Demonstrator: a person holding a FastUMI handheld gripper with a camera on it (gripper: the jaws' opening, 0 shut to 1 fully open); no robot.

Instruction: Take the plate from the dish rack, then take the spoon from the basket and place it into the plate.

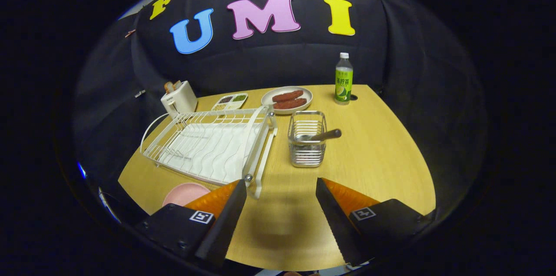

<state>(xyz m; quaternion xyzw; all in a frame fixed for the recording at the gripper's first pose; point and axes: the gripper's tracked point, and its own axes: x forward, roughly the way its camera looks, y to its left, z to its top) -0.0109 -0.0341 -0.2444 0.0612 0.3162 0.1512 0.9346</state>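
The desk [369, 154] is being viewed from above its near edge, and every place here is being given relative to the dish rack [208, 145], the largest thing on it. The rack is standing without a plate in it, so the first step is being judged as done: the pink plate [180, 192] is lying flat on the desk just in front of the rack's near corner, partly hidden behind one finger. The wire basket [307, 144] is standing just beside the rack, on its far side from the plate, and the spoon [323, 135] is resting in it, handle leaning out over the rim. That second step is therefore being judged as not yet begun. The gripper [281, 193] is being held with its fingers spread wide apart, nothing being pinched between them.
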